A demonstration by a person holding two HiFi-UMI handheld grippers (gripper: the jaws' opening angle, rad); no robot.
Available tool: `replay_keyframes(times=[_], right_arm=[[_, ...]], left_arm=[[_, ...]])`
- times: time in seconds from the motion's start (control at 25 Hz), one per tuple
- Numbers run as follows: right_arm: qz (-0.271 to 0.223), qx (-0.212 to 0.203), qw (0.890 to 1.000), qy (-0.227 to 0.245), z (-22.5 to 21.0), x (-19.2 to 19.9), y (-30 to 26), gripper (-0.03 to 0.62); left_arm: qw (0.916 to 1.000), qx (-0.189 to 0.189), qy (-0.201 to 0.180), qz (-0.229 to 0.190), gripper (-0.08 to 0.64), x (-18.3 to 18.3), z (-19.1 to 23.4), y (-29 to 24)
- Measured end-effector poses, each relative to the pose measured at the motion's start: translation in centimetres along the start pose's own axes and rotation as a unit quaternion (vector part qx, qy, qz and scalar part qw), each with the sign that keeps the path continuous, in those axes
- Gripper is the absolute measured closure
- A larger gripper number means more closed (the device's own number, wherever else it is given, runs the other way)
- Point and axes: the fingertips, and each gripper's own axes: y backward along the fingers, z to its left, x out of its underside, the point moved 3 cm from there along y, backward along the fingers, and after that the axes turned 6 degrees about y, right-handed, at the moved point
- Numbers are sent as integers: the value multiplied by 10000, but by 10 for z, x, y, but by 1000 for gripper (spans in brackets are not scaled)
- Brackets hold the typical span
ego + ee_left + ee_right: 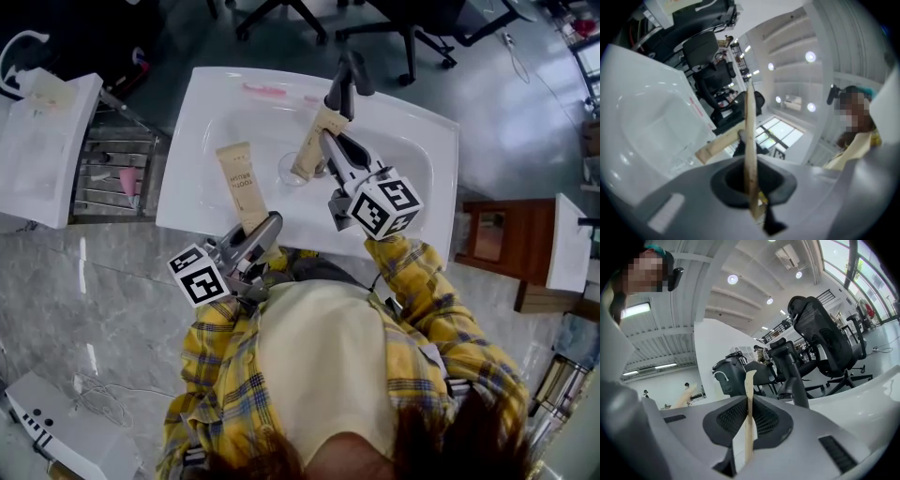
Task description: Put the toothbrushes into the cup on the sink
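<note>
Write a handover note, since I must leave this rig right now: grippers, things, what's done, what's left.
Left gripper: shut on one toothbrush box, held over the sink's near edge.
Right gripper: shut on the other toothbrush box, lower end at the clear cup standing in that sink; whether it is inside, I cannot tell.
Done: both boxes gripped.
Left: seat the right one in the cup, release, then the left.

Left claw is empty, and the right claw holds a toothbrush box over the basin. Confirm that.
Not quite. The left claw is not empty: the left gripper view shows it shut on a tan toothbrush box. The rest holds: the right claw holds a second toothbrush box over the basin.
</note>
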Motion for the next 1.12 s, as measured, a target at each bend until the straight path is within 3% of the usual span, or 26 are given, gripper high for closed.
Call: replay_keyframes(times=[0.68, 1.12], right_arm=[[1162, -16, 9930, 220, -2, 62, -11, 554], [1705, -60, 9852, 191, -6, 80, -8, 554]], left_arm=[[10000, -15, 40, -14, 551, 1, 1, 5], [9998, 51, 110, 124, 549, 4, 1, 1]])
